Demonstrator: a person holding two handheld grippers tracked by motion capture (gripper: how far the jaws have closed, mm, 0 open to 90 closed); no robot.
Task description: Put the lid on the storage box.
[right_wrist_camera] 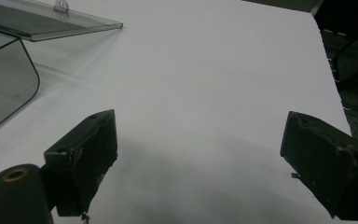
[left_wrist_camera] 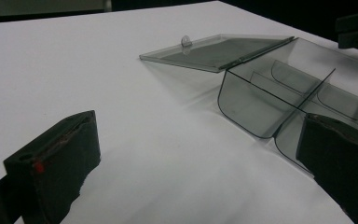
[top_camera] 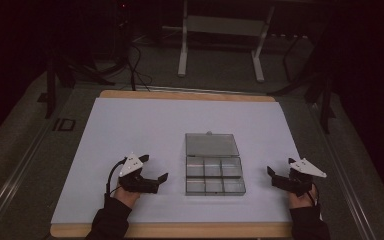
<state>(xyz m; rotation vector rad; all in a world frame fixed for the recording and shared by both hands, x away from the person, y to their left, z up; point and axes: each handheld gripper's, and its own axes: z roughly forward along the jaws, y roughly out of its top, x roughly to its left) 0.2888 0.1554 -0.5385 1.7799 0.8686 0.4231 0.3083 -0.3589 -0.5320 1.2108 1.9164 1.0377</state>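
**Approaching the open compartment box**

Currently, in the high view, the clear compartment box [top_camera: 214, 177] sits on the white table [top_camera: 130, 130] with its lid [top_camera: 211, 144] folded flat behind it. The left hand-held gripper [top_camera: 155, 170] and right hand-held gripper [top_camera: 274, 175] flank it, apart from it, jaws spread, holding nothing.

In the left gripper view, the box [left_wrist_camera: 279, 98] lies ahead and to the right; its compartments appear empty. Approach level, keeping the jaws off the thin walls.

In the right gripper view, the lid [right_wrist_camera: 51, 21] is at upper left. To close it, likely grip its tab [right_wrist_camera: 61, 5] while steadying the base.
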